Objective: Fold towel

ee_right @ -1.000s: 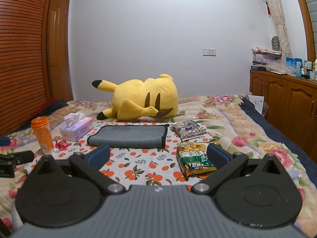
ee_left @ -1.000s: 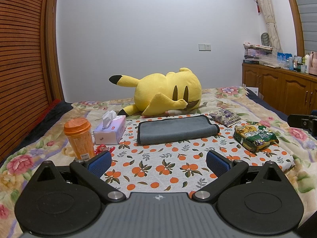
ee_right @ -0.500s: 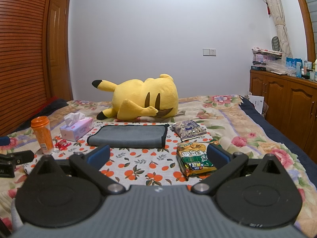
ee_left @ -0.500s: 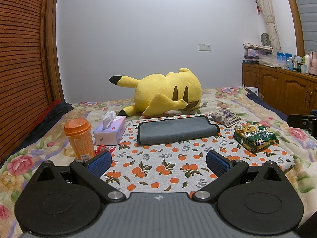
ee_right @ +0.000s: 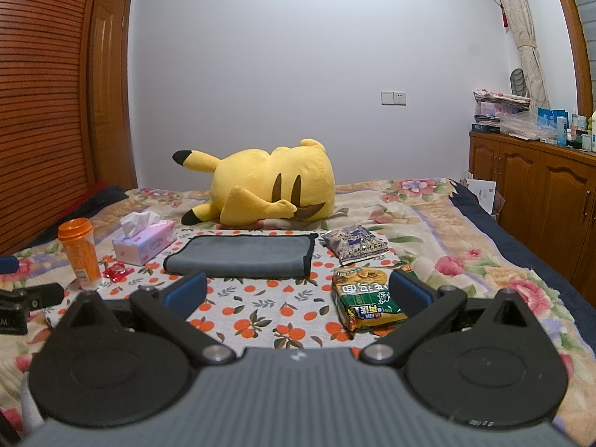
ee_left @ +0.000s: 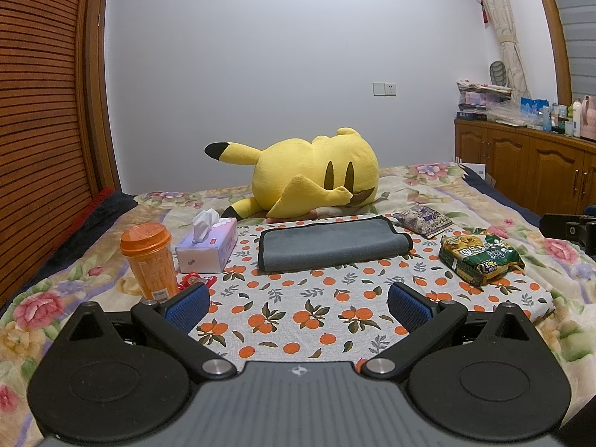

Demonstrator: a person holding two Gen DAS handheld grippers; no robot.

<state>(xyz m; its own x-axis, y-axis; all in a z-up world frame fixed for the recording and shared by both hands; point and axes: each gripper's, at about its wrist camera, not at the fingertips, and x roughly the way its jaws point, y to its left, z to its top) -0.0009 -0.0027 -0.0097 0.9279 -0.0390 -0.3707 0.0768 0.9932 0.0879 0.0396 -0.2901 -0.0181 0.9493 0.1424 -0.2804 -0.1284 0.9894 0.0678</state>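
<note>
You are working in a home bedroom. You face a wide bed (ee_left: pixel 428 182) covered by a floral quilt, with an orange-print cotton cloth (ee_left: pixel 298 309) spread over its near part. A big yellow plush toy with black-tipped ears (ee_left: pixel 313 175) lies on its side near the plain white wall. On your left stands a slatted brown wooden wardrobe door (ee_left: pixel 41 111); on your right a low wooden cabinet with panelled doors (ee_right: pixel 536 193) carries bottles, boxes and stacked papers. A tied-back cream curtain (ee_right: pixel 529 37) hangs at the window corner, and a white wall switch and socket plate (ee_right: pixel 393 97) sits above the bed.
</note>
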